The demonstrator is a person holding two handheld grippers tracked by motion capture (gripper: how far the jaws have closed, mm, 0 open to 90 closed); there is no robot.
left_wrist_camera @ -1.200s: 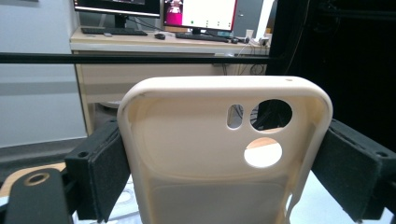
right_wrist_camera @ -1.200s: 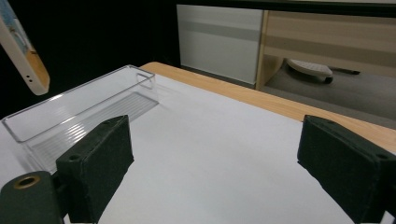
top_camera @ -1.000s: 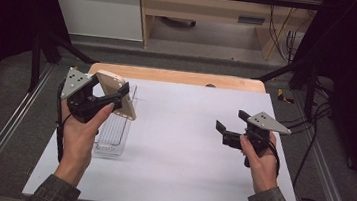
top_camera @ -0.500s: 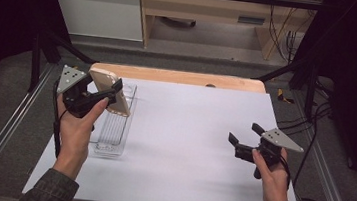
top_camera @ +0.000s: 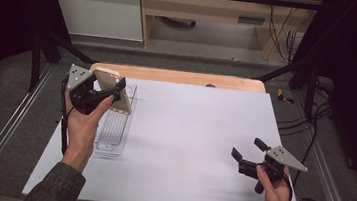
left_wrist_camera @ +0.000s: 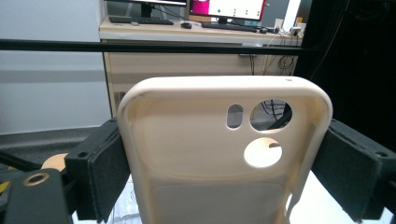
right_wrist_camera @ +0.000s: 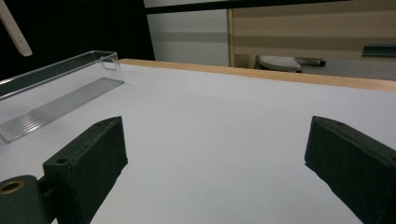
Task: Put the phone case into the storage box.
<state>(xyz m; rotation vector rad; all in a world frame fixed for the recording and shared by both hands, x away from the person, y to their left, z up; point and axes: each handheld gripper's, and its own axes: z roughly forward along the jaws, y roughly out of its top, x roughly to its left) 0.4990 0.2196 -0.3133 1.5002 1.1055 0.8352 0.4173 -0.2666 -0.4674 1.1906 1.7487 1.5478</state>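
Phone case (left_wrist_camera: 219,154), cream, held above the far end of the clear tray (top_camera: 112,136) at the table's left side. Left gripper (top_camera: 112,92) clamps it across its width, jaws pressed on both long edges; grip looks chosen to keep the camera cut-outs clear and the case ready to lower into the tray. Right gripper (top_camera: 246,152) hovers low at the near right, well apart, jaws wide and empty. White table (top_camera: 198,133) between them is bare; nothing obstructs the tray.

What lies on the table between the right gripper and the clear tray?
Nothing: in the high view the white table is bare between the right gripper and the clear tray; the right gripper view agrees.
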